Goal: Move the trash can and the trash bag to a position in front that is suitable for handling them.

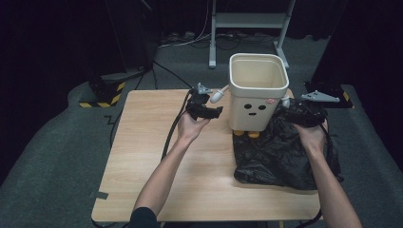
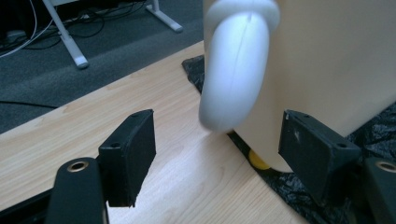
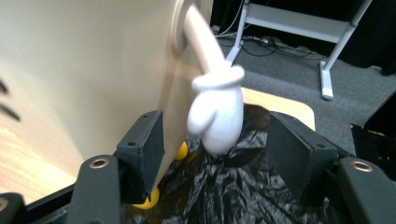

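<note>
A cream plastic bin [image 1: 258, 90] with a square open top, a drawn face of two black eyes and a mouth, and small yellow feet [image 1: 254, 134] was seen standing upright at the far middle of a light wooden table [image 1: 157, 180]. It was set on the far edge of a crumpled black plastic bag [image 1: 280, 156] that was spread over the right part of the tabletop. A white mitten-shaped arm was fixed on each side of the bin.

The left gripper [image 1: 205, 110] was held just beside the bin's left side, with its cable [image 1: 172, 130] trailing back along the table. In the left gripper view, its two black jaws were spread wide, and the left white mitten arm [image 2: 236, 70] was seen hanging between them and beyond them, blurred by closeness; nothing was grasped. A yellow foot [image 2: 258, 161] was seen under the bin's edge, on the black bag [image 2: 373, 135].

The right gripper [image 1: 308, 111] was held at the bin's right side, over the bag, with its grey three-cornered plate [image 1: 321, 97] on top. In the right gripper view, its jaws were likewise parted, and the right white mitten arm [image 3: 217, 112] was seen hanging down between them on its cream stalk, untouched by either jaw. The black bag [image 3: 233, 191] lay below it.

A grey metal stand [image 1: 247, 23] was seen on the carpeted floor beyond the table.
</note>
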Demonstrator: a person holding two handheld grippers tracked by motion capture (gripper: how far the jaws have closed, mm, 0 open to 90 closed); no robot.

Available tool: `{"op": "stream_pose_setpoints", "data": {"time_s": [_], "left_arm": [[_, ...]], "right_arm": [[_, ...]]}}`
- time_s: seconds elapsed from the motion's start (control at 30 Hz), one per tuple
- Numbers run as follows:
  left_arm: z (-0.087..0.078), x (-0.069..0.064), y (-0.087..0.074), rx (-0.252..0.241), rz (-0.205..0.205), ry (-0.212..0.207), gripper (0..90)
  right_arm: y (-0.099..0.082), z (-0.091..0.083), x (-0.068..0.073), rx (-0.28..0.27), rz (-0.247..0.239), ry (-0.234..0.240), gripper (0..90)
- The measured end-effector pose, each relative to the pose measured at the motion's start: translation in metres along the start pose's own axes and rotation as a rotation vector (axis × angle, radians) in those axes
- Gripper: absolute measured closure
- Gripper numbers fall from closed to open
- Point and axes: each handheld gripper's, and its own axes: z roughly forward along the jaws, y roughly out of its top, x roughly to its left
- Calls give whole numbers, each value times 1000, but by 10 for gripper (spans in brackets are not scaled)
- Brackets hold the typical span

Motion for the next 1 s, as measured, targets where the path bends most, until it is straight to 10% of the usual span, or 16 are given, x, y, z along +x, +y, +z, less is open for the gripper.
{"op": "stream_pose_setpoints", "data": {"time_s": [1.0], "left_arm": [[24, 2, 40, 12, -1, -25, 501]], "right_arm": [[31, 29, -5, 53, -16, 19, 549]]}}
